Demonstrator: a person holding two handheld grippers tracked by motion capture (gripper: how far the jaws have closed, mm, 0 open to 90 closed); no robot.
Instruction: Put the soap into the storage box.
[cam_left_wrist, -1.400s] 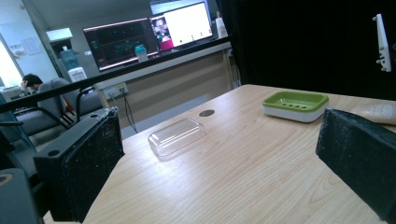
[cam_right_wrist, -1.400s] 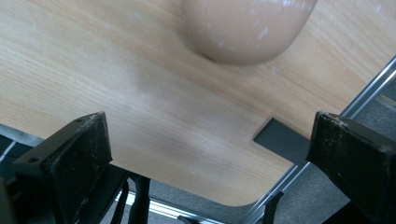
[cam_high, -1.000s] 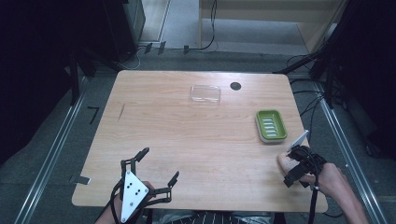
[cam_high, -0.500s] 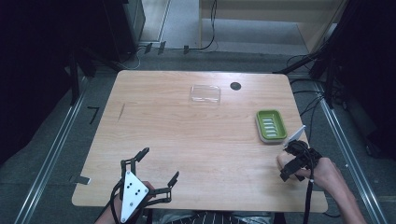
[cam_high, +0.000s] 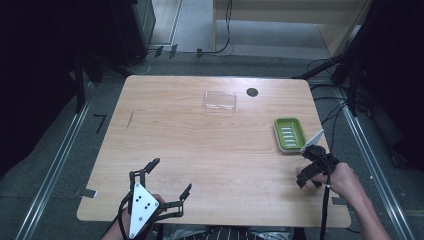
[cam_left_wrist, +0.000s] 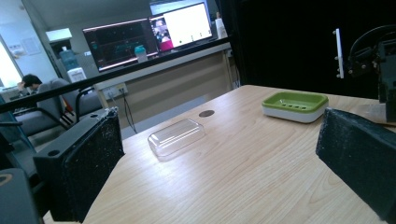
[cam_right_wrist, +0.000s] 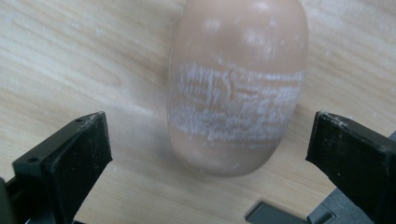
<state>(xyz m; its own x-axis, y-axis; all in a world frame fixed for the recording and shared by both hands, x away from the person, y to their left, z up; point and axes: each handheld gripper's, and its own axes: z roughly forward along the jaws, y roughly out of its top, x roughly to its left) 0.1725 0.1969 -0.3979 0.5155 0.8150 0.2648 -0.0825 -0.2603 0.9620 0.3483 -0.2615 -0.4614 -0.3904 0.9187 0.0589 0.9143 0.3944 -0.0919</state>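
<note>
Soap (cam_right_wrist: 236, 88) lies on the table (cam_high: 200, 145) near its right edge, between my right gripper's (cam_right_wrist: 210, 154) spread jaws, not yet pinched. I judge the grasp should centre on its whitened band, closing evenly. Left gripper (cam_high: 167, 182) idles, jaws wide. Green dish (cam_high: 290, 134) waits just beyond

I see my left gripper (cam_high: 167, 186) at lower left with jaws spread, my right gripper (cam_high: 303, 175) at lower right below the green soap dish (cam_high: 289, 134), and a clear lid (cam_high: 220, 100) at upper centre.
</note>
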